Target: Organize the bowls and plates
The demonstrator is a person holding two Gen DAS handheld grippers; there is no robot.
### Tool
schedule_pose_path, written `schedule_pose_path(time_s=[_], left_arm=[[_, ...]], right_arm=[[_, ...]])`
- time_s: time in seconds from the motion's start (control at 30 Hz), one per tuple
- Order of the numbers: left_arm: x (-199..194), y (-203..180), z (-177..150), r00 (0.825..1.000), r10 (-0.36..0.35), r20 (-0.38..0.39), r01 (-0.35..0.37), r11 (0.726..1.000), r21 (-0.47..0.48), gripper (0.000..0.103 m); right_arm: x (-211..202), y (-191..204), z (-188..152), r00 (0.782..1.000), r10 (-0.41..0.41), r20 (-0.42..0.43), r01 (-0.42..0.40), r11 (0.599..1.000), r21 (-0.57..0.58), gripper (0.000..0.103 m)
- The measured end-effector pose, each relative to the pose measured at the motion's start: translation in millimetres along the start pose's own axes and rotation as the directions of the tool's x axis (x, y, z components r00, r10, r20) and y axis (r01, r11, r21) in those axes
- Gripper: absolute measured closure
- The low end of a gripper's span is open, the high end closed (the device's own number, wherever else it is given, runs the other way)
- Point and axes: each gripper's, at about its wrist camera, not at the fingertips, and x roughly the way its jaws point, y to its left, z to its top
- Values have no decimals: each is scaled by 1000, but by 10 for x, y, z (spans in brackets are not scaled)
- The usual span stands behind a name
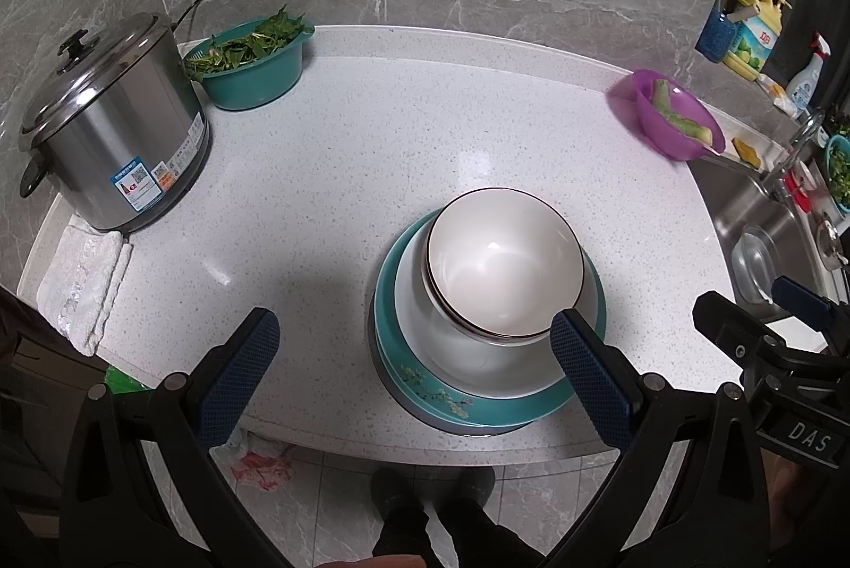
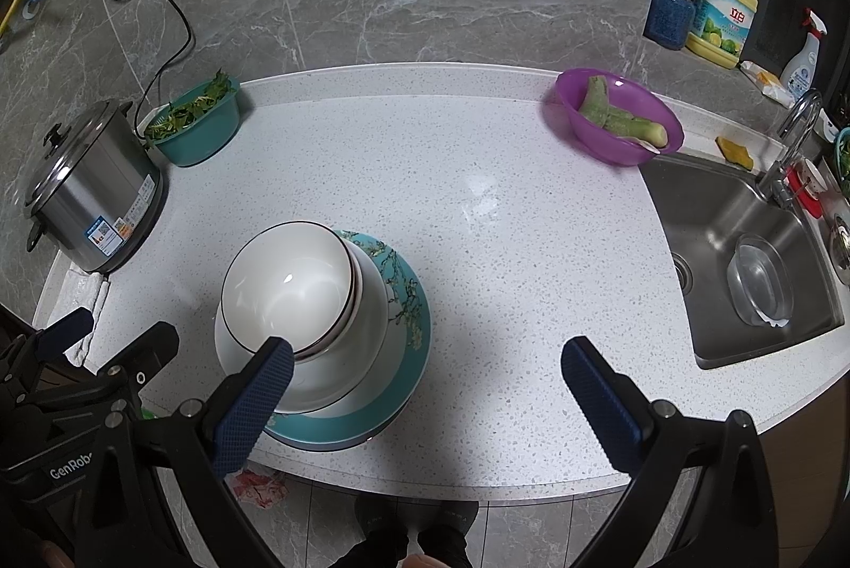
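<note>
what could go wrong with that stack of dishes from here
1. The stack sits at the counter's front edge: the teal plate seems to overhang slightly, so a nudge could send it to the floor.
2. The top bowl looks tilted rather than nested flat in the white bowl beneath; it may slide.
3. Both tongs, left and right, are open with pads close to the stack.

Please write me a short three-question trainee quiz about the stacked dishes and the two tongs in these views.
1. True or false: the white dark-rimmed ceramic bowl tops the stack on the teal floral plate.
2. Which container holds the pale green peeled vegetable: A) purple plastic bowl, B) teal plastic basin, C) steel sink?
3. Are the left tongs and right tongs gripping anything?

Key: 1 true. 2 A. 3 No, both open, holding nothing.
</note>
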Motion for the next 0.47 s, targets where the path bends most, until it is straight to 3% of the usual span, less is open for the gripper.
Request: schedule_pose_path(time_s=[0.47], left_arm=[[-54,-6,-1,1000,-4,16,4,1000,-7,0]], right_arm=[[37,-13,-18,1000,6,-1,-6,1000,0,0]])
